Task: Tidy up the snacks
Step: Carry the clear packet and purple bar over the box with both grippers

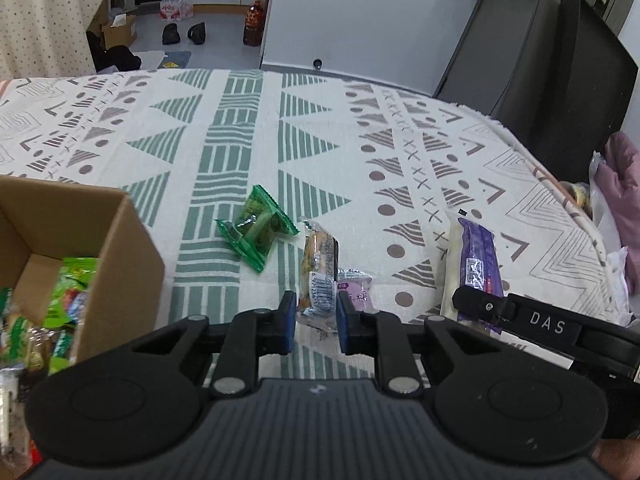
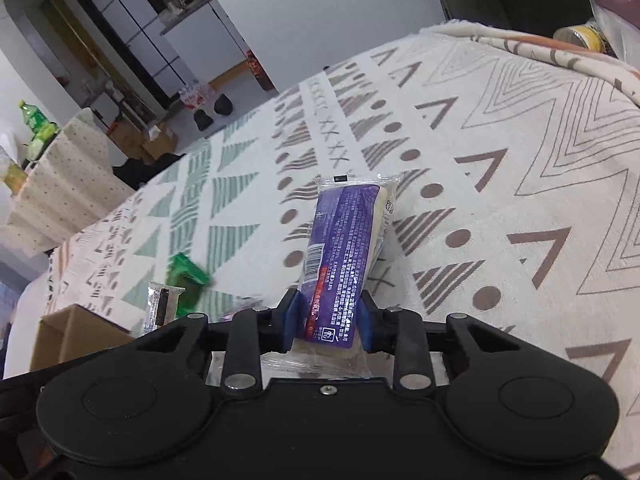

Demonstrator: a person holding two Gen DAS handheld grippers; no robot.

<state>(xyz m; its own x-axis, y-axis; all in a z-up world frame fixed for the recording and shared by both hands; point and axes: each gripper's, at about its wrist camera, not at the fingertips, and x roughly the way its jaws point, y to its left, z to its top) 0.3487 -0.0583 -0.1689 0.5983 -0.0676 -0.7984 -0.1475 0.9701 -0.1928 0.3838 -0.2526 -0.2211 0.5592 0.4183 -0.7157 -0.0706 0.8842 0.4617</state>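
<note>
In the left wrist view my left gripper (image 1: 317, 314) is shut on a clear-wrapped orange snack bar (image 1: 318, 272) with a barcode, held end-on just over the patterned cloth. A green snack pack (image 1: 256, 234) lies just beyond it to the left, and a small pink packet (image 1: 356, 294) lies right beside it. An open cardboard box (image 1: 120, 240) at the left holds several snacks. In the right wrist view my right gripper (image 2: 328, 316) is shut on a long purple-and-white pack (image 2: 344, 248), lifted off the cloth. The same pack (image 1: 474, 264) shows at the right of the left view.
A patterned cloth (image 1: 240, 140) covers the table. Dark panels (image 1: 560, 60) stand behind its far right corner. Pink fabric (image 1: 624, 184) and a yellow-lidded jar (image 2: 580, 36) sit past the right edge. The box (image 2: 76, 336) lies at the lower left of the right view.
</note>
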